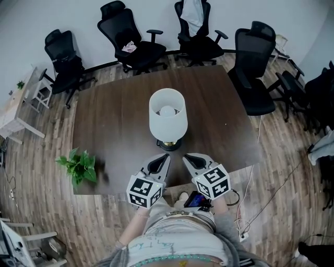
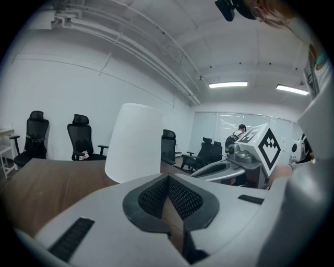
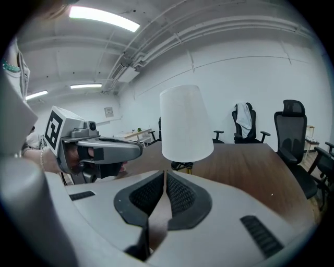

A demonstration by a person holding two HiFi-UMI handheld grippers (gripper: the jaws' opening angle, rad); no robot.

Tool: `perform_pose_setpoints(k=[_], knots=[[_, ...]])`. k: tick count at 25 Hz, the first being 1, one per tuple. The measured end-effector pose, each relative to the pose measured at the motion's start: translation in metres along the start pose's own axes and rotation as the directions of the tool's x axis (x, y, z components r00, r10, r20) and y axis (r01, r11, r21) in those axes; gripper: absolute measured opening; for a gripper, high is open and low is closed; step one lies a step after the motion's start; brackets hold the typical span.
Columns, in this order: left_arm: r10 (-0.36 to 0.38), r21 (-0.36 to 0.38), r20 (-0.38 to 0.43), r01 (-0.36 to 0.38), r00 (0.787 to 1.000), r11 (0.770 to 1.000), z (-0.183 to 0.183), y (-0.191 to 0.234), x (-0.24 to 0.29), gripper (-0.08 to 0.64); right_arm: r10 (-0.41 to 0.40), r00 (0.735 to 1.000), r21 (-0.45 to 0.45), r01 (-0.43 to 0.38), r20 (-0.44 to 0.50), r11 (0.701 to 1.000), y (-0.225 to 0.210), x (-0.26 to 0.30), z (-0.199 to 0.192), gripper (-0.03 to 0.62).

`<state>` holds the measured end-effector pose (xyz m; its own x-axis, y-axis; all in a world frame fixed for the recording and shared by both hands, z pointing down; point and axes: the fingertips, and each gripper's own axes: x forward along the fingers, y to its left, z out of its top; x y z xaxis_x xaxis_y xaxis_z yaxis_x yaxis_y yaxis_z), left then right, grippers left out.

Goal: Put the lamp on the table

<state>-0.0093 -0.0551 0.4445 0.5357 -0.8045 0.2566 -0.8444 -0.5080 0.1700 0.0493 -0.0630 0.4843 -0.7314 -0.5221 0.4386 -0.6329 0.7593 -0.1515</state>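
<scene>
Grippers sit side by side at the near edge of the table, both pointing toward the lamp.

- Left gripper: jaws fully together, nothing between the pads.
- Right gripper: jaws closed, pads meeting at the tips, nothing held.

The lamp stands upright on the dark wooden table, just beyond both sets of tips and clear of them. It is set toward the near side of the tabletop.

- Shade: white, open at the top. The head view shows a pale bulb inside it.
- Base: dark and round, resting flat on the wood.

A leafy green plant occupies the near-left corner of the table, well apart from the lamp. Its pot is hidden under the leaves.

Black office chairs stand round the far side.

- One chair carries a small pink-and-white item on its seat.
- Another chair has a white garment draped over its back.
</scene>
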Motion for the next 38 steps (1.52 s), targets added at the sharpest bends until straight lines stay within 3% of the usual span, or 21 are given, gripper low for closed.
perform_pose_setpoints(k=[20, 38], knots=[[0.097, -0.033, 0.058, -0.095, 0.994, 0.995, -0.002, -0.051, -0.017, 0.011, 0.121, 0.992, -0.121, -0.117, 0.022, 0.986, 0.025, -0.044, 0.004, 0.028], [0.108, -0.018, 0.051, -0.107, 0.993, 0.994, 0.008, -0.037, -0.026, 0.011, 0.083, 0.995, -0.106, -0.077, 0.052, 0.991, 0.032, -0.038, 0.021, 0.028]])
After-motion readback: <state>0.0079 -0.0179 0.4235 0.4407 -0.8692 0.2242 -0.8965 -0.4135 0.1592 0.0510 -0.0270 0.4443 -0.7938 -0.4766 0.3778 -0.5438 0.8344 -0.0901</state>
